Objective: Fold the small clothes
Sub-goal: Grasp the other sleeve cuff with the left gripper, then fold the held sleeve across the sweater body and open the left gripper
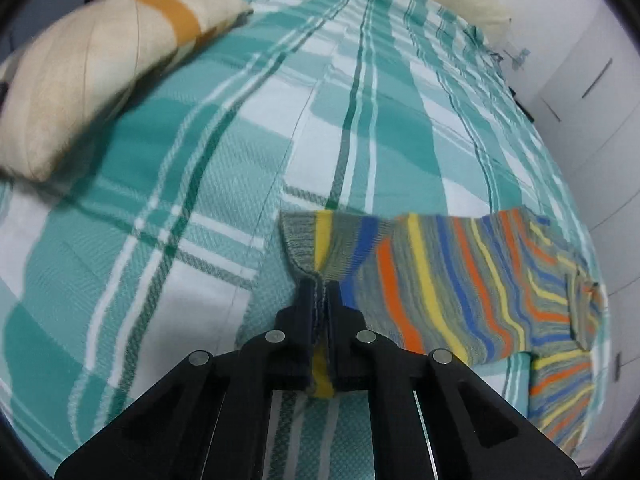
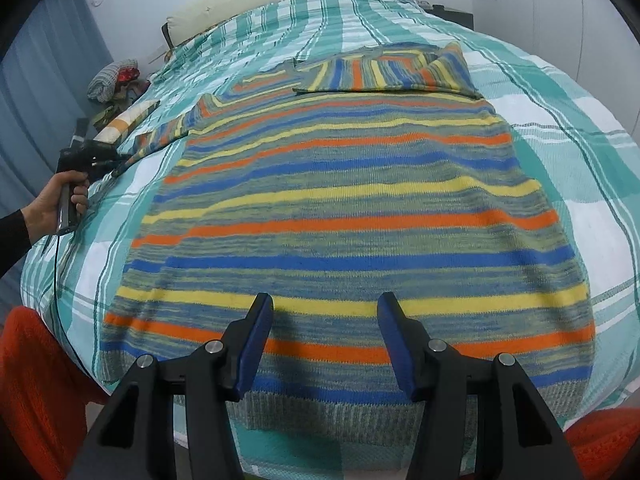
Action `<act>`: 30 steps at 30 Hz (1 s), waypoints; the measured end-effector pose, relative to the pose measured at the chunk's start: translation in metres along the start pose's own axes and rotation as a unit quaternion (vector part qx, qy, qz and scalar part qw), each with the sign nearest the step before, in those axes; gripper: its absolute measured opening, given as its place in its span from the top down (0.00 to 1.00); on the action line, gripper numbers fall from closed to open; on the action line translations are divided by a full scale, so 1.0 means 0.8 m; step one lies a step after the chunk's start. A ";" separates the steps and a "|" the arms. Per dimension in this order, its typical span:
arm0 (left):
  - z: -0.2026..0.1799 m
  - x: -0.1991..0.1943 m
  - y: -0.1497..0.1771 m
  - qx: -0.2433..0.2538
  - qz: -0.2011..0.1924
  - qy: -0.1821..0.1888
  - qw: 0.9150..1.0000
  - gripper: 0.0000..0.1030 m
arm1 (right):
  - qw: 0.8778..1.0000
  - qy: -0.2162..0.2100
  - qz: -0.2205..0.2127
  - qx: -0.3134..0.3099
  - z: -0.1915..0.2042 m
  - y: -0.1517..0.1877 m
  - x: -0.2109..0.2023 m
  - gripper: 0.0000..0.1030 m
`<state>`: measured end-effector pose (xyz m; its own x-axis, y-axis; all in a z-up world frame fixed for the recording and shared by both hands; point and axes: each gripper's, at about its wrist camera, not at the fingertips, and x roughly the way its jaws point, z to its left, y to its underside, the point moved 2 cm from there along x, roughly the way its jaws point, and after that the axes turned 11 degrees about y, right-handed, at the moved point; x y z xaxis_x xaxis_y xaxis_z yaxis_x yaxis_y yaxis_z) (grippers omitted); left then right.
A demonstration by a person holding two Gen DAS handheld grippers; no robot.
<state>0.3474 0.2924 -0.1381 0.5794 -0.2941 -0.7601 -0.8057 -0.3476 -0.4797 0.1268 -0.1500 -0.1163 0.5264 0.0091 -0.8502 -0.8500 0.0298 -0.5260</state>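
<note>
At lower centre, the left gripper (image 1: 318, 292) is clenched on the cuff of the striped, multicoloured knitted sweater (image 2: 340, 216), likely to fold that sleeve inward, while the right gripper (image 2: 325, 344) hovers released over the hem.

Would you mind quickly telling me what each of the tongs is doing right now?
Left tongs: closed on the cuff of the striped sweater's sleeve.
Right tongs: open, holding nothing, above the sweater's hem.

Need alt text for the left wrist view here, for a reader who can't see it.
The left gripper is shut on the cuff of a striped sweater sleeve, which stretches off to the right over a teal plaid bedspread. A cream pillow with an orange band lies at upper left.
</note>
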 end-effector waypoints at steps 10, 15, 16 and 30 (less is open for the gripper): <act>-0.036 -0.017 0.003 0.070 0.000 -0.060 0.996 0.99 | 1.000 -0.026 -0.009 0.006 0.006 0.000 -0.008 0.47; -0.084 -0.044 -0.001 0.077 -0.042 -0.011 0.996 1.00 | 0.999 -0.032 -0.029 0.010 0.005 -0.002 -0.024 0.47; -0.106 -0.050 -0.006 0.086 -0.051 0.004 0.995 1.00 | 0.999 -0.033 -0.031 0.011 0.005 -0.002 -0.025 0.47; -0.423 -0.013 0.017 0.216 -0.047 0.183 0.958 1.00 | 0.997 -0.061 -0.032 0.045 -0.010 -0.005 -0.031 0.47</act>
<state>0.3721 -0.0105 0.0118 0.5918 -0.6003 -0.5380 -0.6785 -0.0107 -0.7345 0.1169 -0.1583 -0.0938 0.5828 0.1261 -0.8028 -0.8122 0.1234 -0.5702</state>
